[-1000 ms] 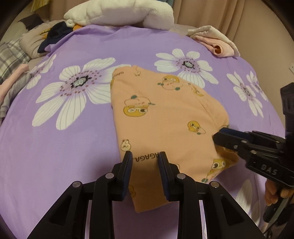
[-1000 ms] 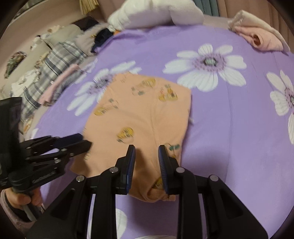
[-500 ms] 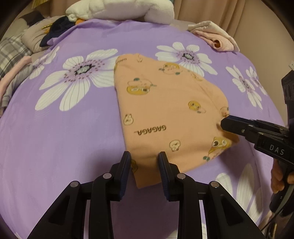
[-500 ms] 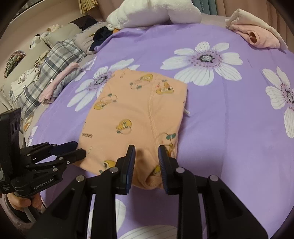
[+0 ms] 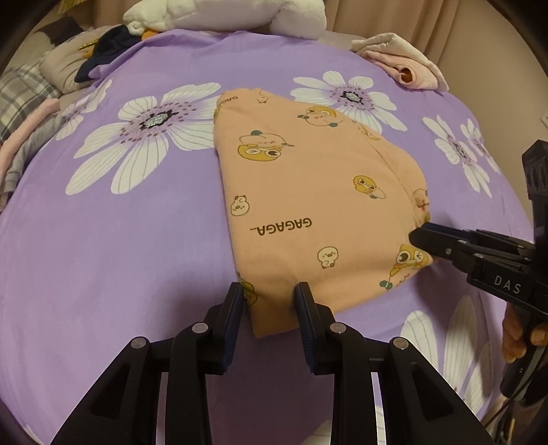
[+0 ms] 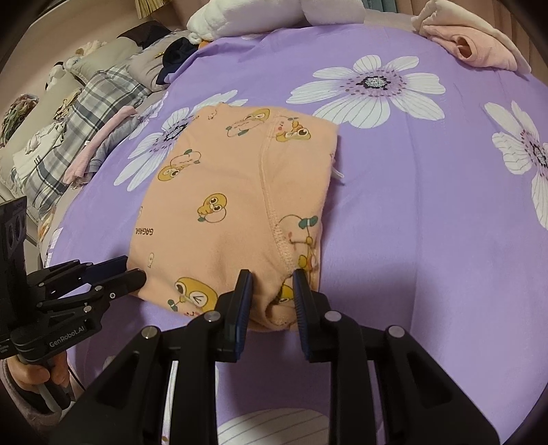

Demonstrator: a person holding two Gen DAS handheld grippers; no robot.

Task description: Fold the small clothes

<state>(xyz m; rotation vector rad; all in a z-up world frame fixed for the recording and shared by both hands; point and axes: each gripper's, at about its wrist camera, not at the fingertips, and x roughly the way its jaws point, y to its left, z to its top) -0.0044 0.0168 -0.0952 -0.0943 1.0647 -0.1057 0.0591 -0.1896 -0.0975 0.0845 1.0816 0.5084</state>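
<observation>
An orange garment (image 5: 308, 191) printed with cartoon ducks lies folded flat on the purple flowered bedspread (image 5: 120, 256). My left gripper (image 5: 270, 297) is open, and the garment's near corner lies loose between its fingers. In the right wrist view the same garment (image 6: 233, 205) shows a stitched seam. My right gripper (image 6: 272, 291) is open astride its rolled near edge. Each gripper shows in the other's view: the right gripper (image 5: 419, 234) at the garment's right edge, the left gripper (image 6: 132, 270) at its left corner. A hand (image 6: 30, 373) holds the left one.
A white plush pillow (image 5: 222, 13) lies at the far edge of the bed. Folded pink and cream clothes (image 5: 404, 65) sit at the back right. Plaid and pink clothes (image 6: 78, 116) are piled along the left side, with a dark garment (image 5: 109, 51) near them.
Both grippers have drawn back from over the garment's middle to its near edge. The garment lies still and flat, and the jaws keep the same gap.
</observation>
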